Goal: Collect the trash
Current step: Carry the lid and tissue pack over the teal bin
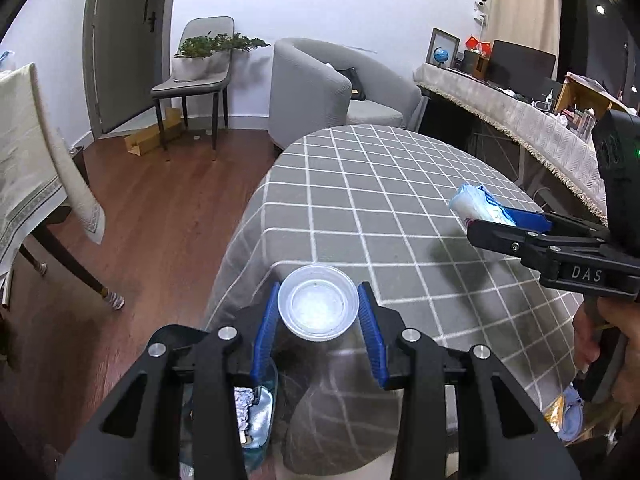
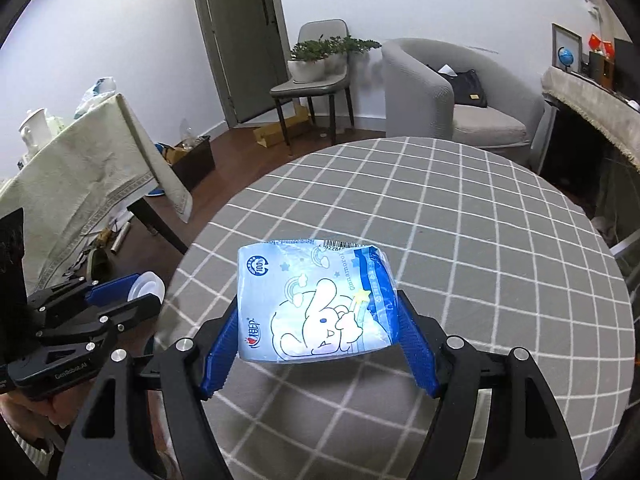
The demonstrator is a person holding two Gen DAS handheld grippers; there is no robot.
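Two tools are both loaded. Your left tool (image 1: 319,320) is clamped on a clear plastic cup (image 1: 318,306), its blue fingers (image 1: 370,330) pressing either side, held over the near left edge of the worktop (image 1: 384,200). Your right tool (image 2: 316,344) grips a blue tissue packet (image 2: 314,304) with a cartoon rabbit, raised above the worktop's checked cloth, toward its near right side.

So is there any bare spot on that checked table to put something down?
Yes, most of the table is bare cloth beyond the tissue pack, toward the armchair. It is crowded only at the near edge, around the plastic cup and both grippers.
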